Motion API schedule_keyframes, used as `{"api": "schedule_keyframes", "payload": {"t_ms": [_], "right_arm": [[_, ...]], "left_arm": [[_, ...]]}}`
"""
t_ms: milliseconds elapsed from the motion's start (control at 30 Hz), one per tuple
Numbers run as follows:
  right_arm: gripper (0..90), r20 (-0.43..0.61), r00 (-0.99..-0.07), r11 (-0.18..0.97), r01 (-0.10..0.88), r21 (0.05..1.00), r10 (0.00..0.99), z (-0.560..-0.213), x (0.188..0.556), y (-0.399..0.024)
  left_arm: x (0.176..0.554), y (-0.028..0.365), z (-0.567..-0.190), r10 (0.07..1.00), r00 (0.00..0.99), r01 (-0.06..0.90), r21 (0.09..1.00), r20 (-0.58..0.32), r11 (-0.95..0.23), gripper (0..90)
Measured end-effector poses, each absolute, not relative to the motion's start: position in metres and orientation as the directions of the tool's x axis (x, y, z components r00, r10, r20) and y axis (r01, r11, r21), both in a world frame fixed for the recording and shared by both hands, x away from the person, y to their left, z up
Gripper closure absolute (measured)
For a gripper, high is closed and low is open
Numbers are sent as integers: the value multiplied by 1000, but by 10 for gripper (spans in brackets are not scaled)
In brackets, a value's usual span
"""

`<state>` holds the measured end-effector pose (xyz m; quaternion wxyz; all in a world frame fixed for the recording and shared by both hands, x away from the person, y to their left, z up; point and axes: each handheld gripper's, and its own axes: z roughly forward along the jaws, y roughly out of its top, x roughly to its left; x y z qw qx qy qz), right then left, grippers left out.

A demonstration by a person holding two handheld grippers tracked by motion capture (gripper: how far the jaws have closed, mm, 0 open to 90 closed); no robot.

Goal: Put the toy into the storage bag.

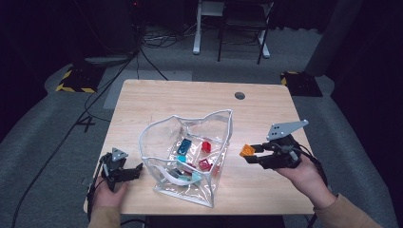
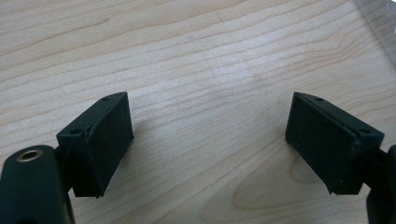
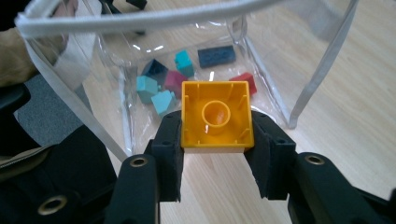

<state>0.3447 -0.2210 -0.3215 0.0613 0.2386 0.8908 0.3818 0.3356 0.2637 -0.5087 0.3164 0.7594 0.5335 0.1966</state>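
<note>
Orange building block, square, seen from its hollow underside with one round tube at the centre; clamped between the two black jaws of the right hand-held gripper, which press on its left and right walls. In the high view the block is carried above the counter, just to the right of the clear plastic pouch and apart from it. The studded face of the block is turned away and cannot be seen; no lettering can be made out on its underside.

The pouch stands open, its white-edged rim running across the top of the right gripper view. Through its wall lie small blocks: teal, dark blue, red, magenta and light blue. Glare and folds in the plastic blur their outlines, and their exact number is hard to tell. No brand or label is legible on the pouch.

The left hand-held gripper rests low at the left front of the counter, beside the pouch. Its jaws stand wide apart, with bare wood grain between the pads. A corner of the pouch is cut off at the upper right edge of the left gripper view.

A round hole marks the far edge of the counter. The room behind is dark; the furniture legs and floor cables there are dim.
</note>
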Motion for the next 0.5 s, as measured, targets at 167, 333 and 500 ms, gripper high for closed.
{"api": "schedule_keyframes", "payload": {"t_ms": [167,333,500], "right_arm": [[586,71,-888,594,362,719,455,-307,347,-213],[586,68,-904,595,333,732,422,-289,351,-200],[586,62,-916,600,310,738,396,-275,358,-186]], "left_arm": [[337,264,-509,939,343,688,690,-35,-226,151],[337,264,-509,939,343,688,690,-34,-226,151],[337,264,-509,939,342,686,691,-31,-227,151]]}}
